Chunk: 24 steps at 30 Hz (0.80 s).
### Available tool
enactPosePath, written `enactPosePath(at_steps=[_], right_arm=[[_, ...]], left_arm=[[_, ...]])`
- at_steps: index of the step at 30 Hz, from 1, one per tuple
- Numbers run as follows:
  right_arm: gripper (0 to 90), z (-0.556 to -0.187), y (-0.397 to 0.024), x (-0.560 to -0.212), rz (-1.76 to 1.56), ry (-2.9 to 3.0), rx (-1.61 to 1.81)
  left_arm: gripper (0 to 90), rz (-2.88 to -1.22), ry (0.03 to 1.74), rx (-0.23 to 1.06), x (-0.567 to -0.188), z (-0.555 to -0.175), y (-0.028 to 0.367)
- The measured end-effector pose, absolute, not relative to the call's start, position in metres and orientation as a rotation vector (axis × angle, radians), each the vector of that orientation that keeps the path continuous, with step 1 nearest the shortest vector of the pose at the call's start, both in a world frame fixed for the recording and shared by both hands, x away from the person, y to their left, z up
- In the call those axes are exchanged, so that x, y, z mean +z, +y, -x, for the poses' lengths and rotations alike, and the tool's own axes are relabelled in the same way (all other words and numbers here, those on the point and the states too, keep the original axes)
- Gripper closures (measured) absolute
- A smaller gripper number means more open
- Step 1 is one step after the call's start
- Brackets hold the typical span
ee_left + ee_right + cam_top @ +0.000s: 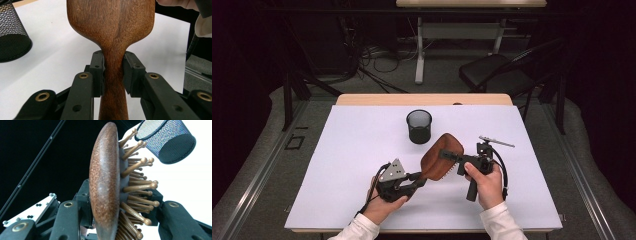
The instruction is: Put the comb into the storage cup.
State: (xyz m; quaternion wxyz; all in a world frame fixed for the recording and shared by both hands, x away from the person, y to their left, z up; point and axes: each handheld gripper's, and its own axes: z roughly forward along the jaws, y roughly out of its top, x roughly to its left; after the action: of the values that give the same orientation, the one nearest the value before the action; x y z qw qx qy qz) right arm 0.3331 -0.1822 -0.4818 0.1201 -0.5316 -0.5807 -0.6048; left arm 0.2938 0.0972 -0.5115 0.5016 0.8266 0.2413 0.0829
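A wooden hairbrush (pixel 442 156) is held up in the air above the white counter (pixel 347 165), between the two tools. Its long line runs from the handle at the lower left, near the person, up to the wide head at the upper right, so the head points away toward the far side of the counter. The smooth brown back faces up and to the left. The pegs (pixel 136 187) with little round tips face down and to the right.

The left tool (pixel 113 71) pinches the thin neck of the handle, one black pad on each side of the wood. In the high view it sits at the lower left of the brush (pixel 412 182), held by the left hand (pixel 379 202).

The right tool (pixel 120 202) is pressed on the head of the brush, one pad against the smooth back and the other in among the pegs. In the high view it comes in from the right (pixel 451 157), held by the right hand (pixel 487 182).

A black mesh cup (pixel 419 126) stands upright on the counter, just beyond the brush head and not touching it. A black chair (pixel 497 72) stands on the floor far behind the counter.
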Motion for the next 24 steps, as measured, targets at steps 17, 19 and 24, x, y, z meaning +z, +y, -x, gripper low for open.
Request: enactPosePath(at_steps=[17,19,24], right_arm=[[52.7,-0.3336,-0.1847,-0.4824,1.558,-1.669,-1.778],[52.7,-0.3334,-0.1851,-0.4820,1.565,-1.662,-1.774],[52.7,-0.3337,-0.1868,-0.4820,1.568,-1.653,-1.788]], left_arm=[[59.1,-1.985,0.613,0.213,-0.5119,-0.2959,0.0982],[55.7,-1.981,0.625,0.209,-0.5119,-0.2966,0.0990],[48.8,-1.968,0.628,0.201,-0.5106,-0.2980,0.1008]])
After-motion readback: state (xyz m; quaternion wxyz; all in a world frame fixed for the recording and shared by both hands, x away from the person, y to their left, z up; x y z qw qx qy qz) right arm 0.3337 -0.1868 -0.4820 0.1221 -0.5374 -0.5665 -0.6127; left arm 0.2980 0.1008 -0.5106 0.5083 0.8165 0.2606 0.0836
